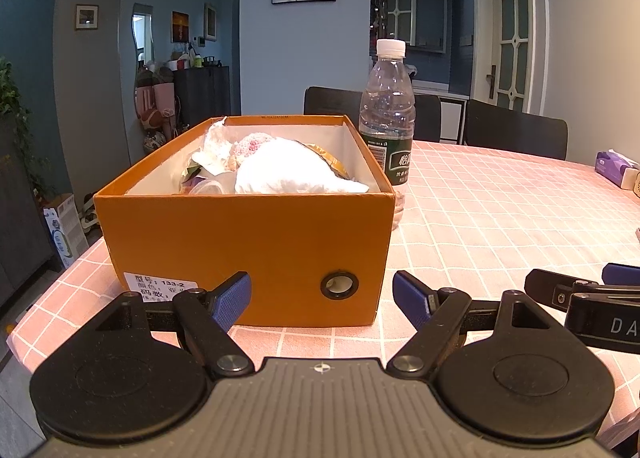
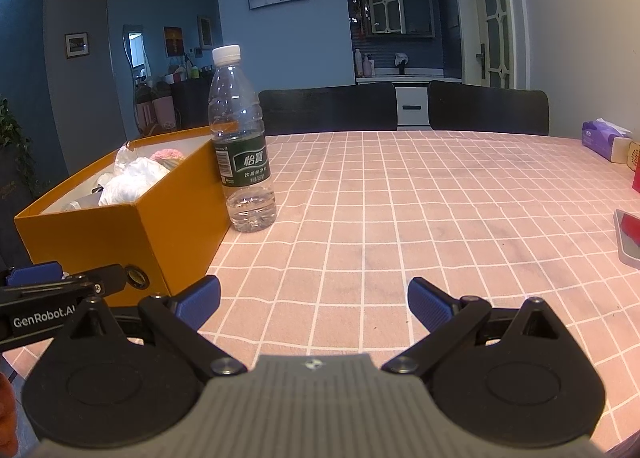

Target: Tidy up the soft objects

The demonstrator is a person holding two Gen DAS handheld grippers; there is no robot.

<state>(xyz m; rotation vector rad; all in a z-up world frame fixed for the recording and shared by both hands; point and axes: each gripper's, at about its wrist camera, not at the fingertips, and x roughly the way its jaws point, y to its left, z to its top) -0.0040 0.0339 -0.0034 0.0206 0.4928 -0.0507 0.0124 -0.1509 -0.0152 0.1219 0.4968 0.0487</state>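
An orange cardboard box [image 1: 248, 246] stands on the pink checked tablecloth, holding several soft items: a white crumpled cloth [image 1: 292, 172], a pink knitted piece [image 1: 252, 144] and crinkled wrappers. The same orange box [image 2: 120, 230] shows at the left of the right wrist view. My left gripper [image 1: 322, 298] is open just in front of the box's near wall, with nothing between its fingers. My right gripper [image 2: 314, 300] is open over bare tablecloth to the right of the box, also holding nothing.
A clear water bottle [image 1: 386, 126] stands upright against the box's far right corner. Black chairs [image 2: 488, 106] line the table's far side. A purple tissue pack [image 2: 604, 138] and red-and-grey items [image 2: 630, 236] lie near the right edge. The table's left edge [image 1: 48, 290] is close by.
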